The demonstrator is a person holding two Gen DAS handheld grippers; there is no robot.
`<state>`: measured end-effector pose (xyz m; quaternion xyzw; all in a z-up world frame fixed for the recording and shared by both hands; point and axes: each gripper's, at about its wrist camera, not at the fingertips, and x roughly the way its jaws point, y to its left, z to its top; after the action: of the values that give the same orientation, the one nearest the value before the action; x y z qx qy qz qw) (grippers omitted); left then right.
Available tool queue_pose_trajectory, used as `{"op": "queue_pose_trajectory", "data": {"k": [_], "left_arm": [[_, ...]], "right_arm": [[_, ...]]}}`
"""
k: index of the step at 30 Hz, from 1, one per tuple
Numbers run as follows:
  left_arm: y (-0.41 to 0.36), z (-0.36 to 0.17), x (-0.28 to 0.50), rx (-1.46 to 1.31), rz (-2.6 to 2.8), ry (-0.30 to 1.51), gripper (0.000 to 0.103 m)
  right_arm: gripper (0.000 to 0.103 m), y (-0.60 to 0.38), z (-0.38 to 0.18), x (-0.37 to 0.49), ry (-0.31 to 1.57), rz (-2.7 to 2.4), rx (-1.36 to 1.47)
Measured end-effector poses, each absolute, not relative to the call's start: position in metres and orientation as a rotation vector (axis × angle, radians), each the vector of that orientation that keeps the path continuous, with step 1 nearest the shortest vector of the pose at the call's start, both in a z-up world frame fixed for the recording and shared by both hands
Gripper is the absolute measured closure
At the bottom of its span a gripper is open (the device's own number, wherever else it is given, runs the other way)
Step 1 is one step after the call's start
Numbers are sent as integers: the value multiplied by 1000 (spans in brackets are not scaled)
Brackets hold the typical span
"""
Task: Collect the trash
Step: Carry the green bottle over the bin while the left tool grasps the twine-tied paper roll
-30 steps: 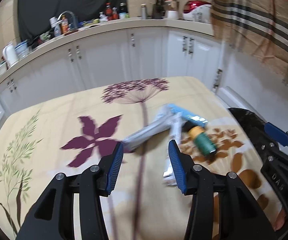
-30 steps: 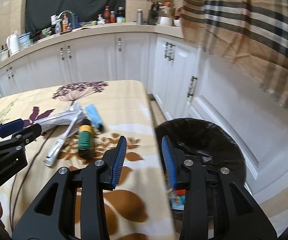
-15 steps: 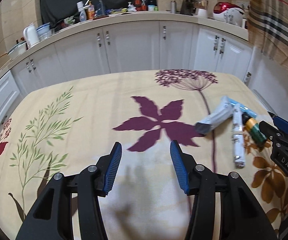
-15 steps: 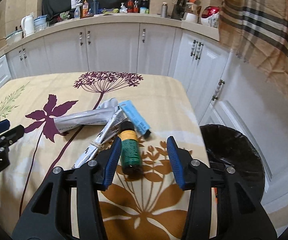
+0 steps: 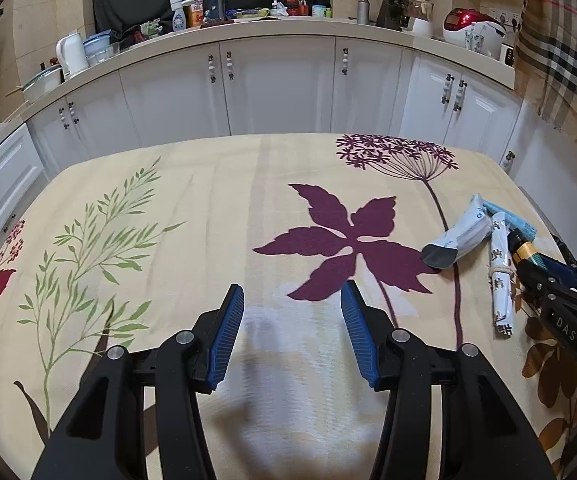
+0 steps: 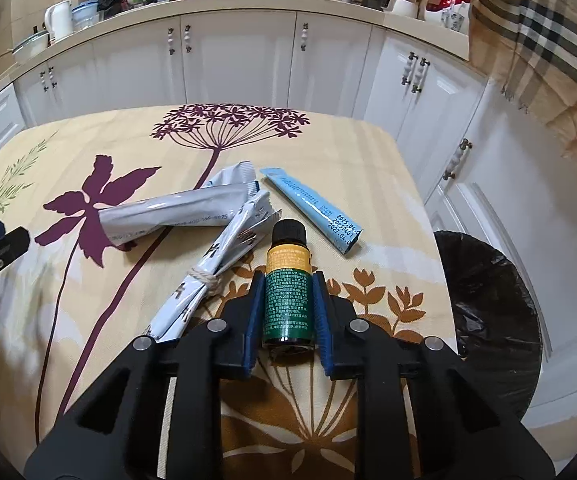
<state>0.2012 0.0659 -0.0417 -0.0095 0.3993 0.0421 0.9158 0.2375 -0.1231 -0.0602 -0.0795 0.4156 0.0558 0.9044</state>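
1. The right gripper [image 6: 284, 292] has just been closing its jaws, and a small bottle [image 6: 287, 280] now sits between them; the blue pads touch its green label on both sides, so it is clenched on the bottle.
2. The bottle lies on its side on the surface [image 6: 328, 152], black cap pointing away from the camera, yellow band behind the cap.
3. Just left of the bottle lies a bundle of paper sachets [image 6: 216, 264] tied with string, with a grey tube [image 6: 168, 216] beyond it, the two touching.
4. A light blue tube [image 6: 312, 204] lies just beyond and right of the bottle's cap, angled across the flowered cloth.
5. A bin lined with a black bag [image 6: 488, 292] stands off the surface's right edge, beside the white cabinets.
6. The left gripper [image 5: 292, 328] hovers over a bare part of the cloth near the purple leaf print, its jaws released with nothing between them.
7. In the left wrist view, the trash pile sits well to the right, with the right gripper at it.
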Motion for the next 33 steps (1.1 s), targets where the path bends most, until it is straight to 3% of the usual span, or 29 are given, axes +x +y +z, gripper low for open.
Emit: {"op": "queue_pose_trajectory", "data": {"k": [33], "left_arm": [[-70, -58, 234, 96, -123, 887, 53]], "right_arm": [[80, -257, -45, 186, 758, -78, 19]]}}
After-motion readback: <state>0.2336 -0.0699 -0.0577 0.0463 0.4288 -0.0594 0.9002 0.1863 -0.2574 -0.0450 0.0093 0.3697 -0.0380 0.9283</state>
